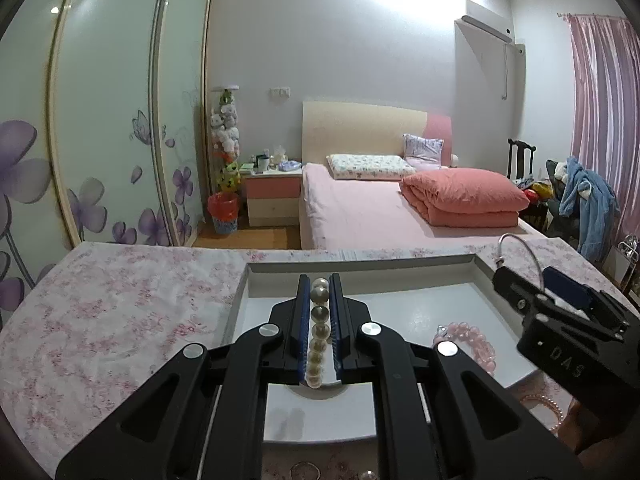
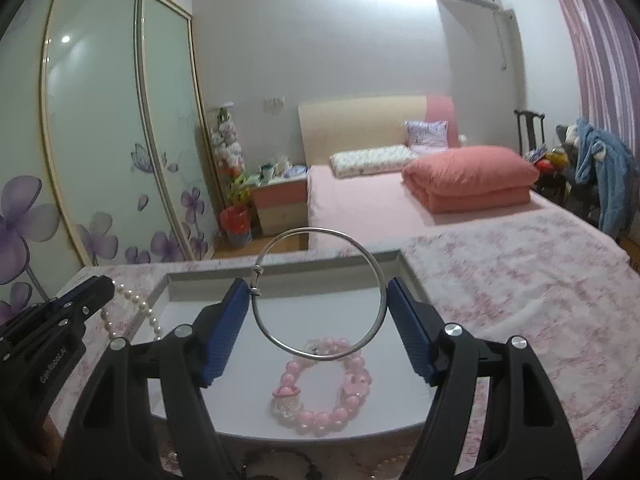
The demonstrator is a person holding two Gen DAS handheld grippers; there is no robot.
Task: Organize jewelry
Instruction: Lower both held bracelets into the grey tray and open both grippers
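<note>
My left gripper (image 1: pixel 319 280) is shut on a pearl strand (image 1: pixel 318 332) and holds it over the left part of the white tray (image 1: pixel 360 268). My right gripper (image 2: pixel 316 286) is shut on a silver bangle (image 2: pixel 320 294), which stands upright between its blue pads above the tray (image 2: pixel 280 268). A pink bead bracelet (image 2: pixel 320 388) lies in the tray below the bangle; it also shows in the left wrist view (image 1: pixel 470 340). In the right wrist view the pearl strand (image 2: pixel 138 304) hangs from the left gripper (image 2: pixel 108 286) at the tray's left edge.
The tray sits on a pink floral tablecloth (image 1: pixel 120 312). More beaded pieces lie on the cloth at the tray's near edge (image 1: pixel 548 408). Beyond the table are a bed (image 1: pixel 380 208), a nightstand (image 1: pixel 272 196) and a sliding wardrobe (image 1: pixel 100 120).
</note>
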